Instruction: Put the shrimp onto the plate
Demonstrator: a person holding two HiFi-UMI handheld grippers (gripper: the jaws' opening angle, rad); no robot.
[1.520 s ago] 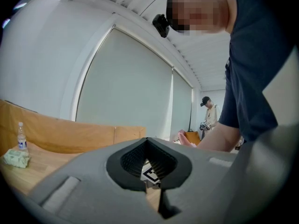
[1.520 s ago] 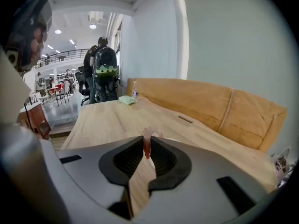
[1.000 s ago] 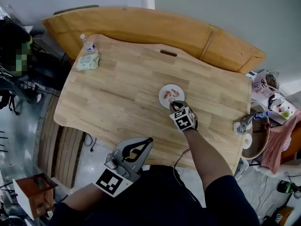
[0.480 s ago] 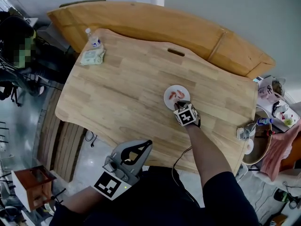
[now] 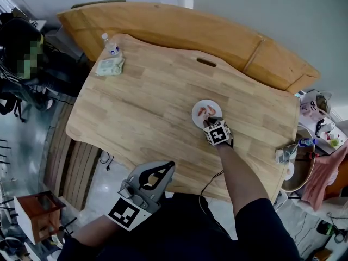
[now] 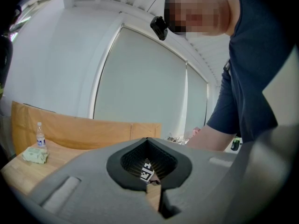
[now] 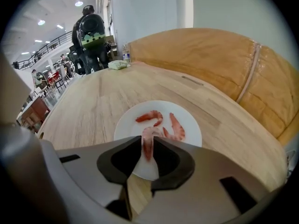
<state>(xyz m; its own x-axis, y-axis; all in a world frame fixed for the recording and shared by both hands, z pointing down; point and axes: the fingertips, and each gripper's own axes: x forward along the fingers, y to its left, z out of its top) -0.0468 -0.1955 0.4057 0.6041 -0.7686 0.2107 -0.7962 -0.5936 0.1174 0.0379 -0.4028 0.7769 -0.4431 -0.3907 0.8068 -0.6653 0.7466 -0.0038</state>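
A small white plate [image 5: 202,106] [image 7: 191,125] sits right of the middle of the wooden table [image 5: 141,107]. Two pink shrimp [image 7: 150,117] [image 7: 176,125] lie on it. My right gripper [image 5: 208,122] [image 7: 148,146] hangs over the plate's near rim. Its jaws are opening, and a third shrimp [image 7: 148,141] hangs tail-down between the tips, just above the plate. My left gripper [image 5: 171,165] [image 6: 159,195] is held off the table's near edge by my body, shut and with nothing in it.
A water bottle [image 5: 111,46] [image 7: 125,55] and a green wipes pack [image 5: 110,66] [image 7: 117,65] stand at the far left corner. A wooden bench [image 5: 179,31] runs behind the table. A pan [image 5: 298,165] and clutter sit off the right edge. A person [image 7: 91,36] stands far off.
My right gripper has stayed over the plate's near rim while the head view shifted a little. The left gripper has not moved.
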